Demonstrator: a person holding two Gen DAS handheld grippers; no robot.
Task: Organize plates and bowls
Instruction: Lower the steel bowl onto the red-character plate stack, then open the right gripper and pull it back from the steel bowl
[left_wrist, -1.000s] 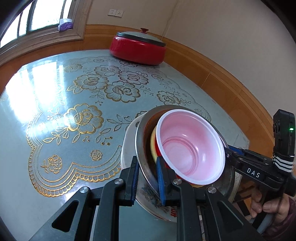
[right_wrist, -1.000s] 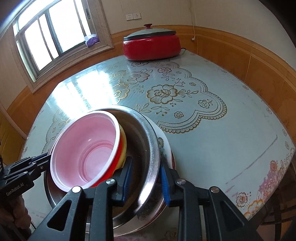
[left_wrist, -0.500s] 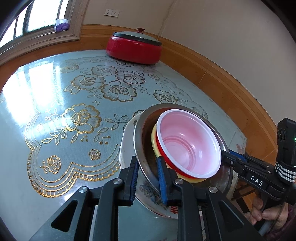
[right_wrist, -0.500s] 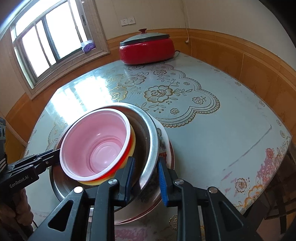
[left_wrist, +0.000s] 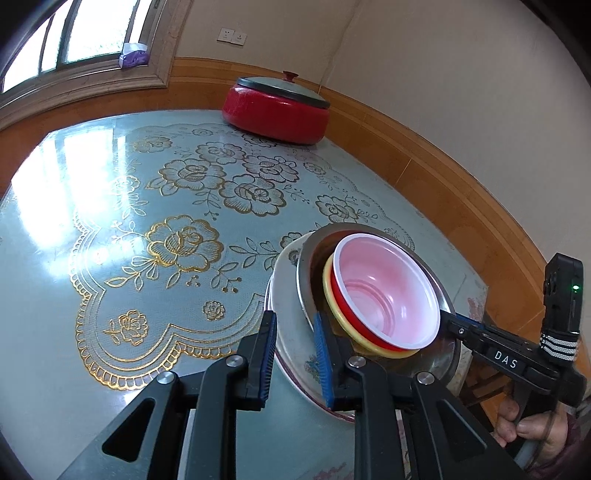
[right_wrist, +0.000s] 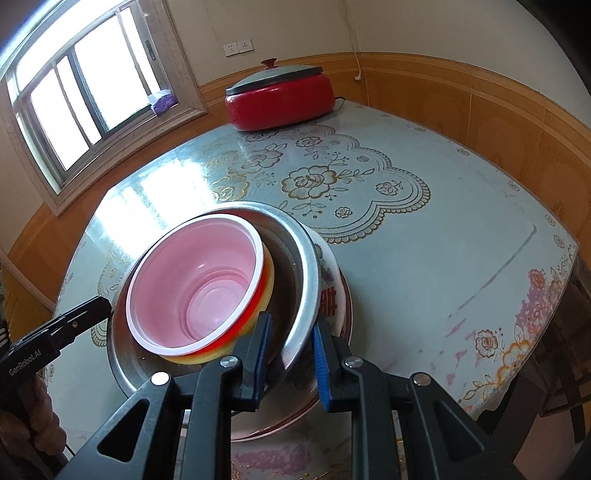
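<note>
Both grippers are locked onto the same stack, one from each side. The left gripper (left_wrist: 295, 354) has its jaws clamped across the near edge of the stack, one blue pad outside the white patterned plate (left_wrist: 291, 350) at the bottom, the other inside the steel bowl (left_wrist: 306, 273) that sits on it. Across the way, the right gripper (right_wrist: 290, 354) bites the opposite rim, its jaws clamped on the steel bowl (right_wrist: 306, 280) and the white patterned plate (right_wrist: 332, 295) together.

Nested inside the steel bowl sits a yellow bowl (left_wrist: 328, 295), a red bowl (left_wrist: 338, 299) in that, and a pink bowl (left_wrist: 388, 291) on top, all leaning toward one side of the steel. From the right wrist view the pink bowl (right_wrist: 195, 284) faces up and open, with the red bowl (right_wrist: 255, 310) and yellow bowl (right_wrist: 267, 291) showing as thin bands beneath its rim.

The whole stack is tilted, at the near corner of the table (left_wrist: 110, 350), over its blue floral cloth. Well apart, at the far edge by the wall, a red lidded pot (left_wrist: 277, 110) stands. A hand (left_wrist: 532, 428) grips the right gripper's handle at lower right.
</note>
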